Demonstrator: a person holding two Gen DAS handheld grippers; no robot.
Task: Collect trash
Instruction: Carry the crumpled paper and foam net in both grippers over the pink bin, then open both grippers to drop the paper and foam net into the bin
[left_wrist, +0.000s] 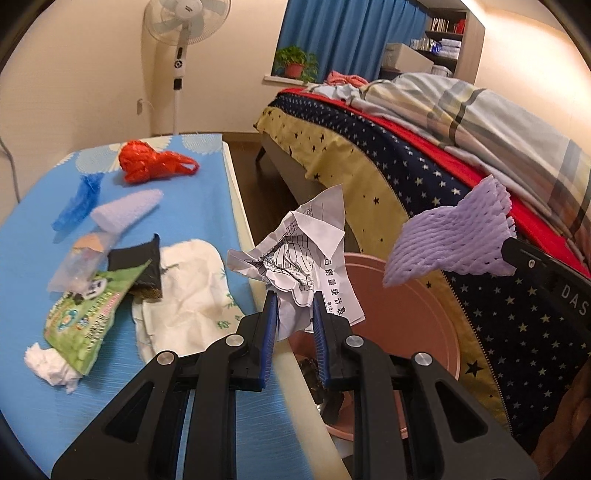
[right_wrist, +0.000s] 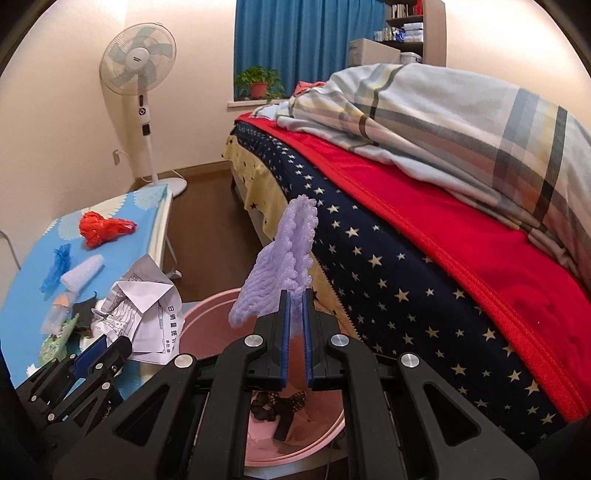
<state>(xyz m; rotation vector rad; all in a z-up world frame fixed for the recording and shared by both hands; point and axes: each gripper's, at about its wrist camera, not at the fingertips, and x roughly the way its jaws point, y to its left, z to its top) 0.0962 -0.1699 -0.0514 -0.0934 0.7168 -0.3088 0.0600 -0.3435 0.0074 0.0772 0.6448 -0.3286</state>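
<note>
My left gripper (left_wrist: 293, 301) is shut on a crumpled printed paper (left_wrist: 299, 254) and holds it over the table's right edge, beside the pink bin (left_wrist: 417, 332). My right gripper (right_wrist: 295, 295) is shut on a purple foam net (right_wrist: 284, 262) and holds it above the pink bin (right_wrist: 207, 314), which has dark scraps inside. The foam net also shows in the left wrist view (left_wrist: 450, 236), and the paper in the right wrist view (right_wrist: 144, 310). On the blue table (left_wrist: 29, 236) lie a red plastic bag (left_wrist: 151, 164), a blue wrapper (left_wrist: 79, 201), a second purple foam net (left_wrist: 125, 212), a green snack packet (left_wrist: 92, 314) and white tissue (left_wrist: 51, 365).
The bin stands on the floor between the table and a bed (right_wrist: 406, 229) with star-patterned sheets, a red cover and a plaid quilt. A standing fan (right_wrist: 140, 74) is by the far wall. A potted plant (right_wrist: 258, 83) sits on the windowsill under blue curtains.
</note>
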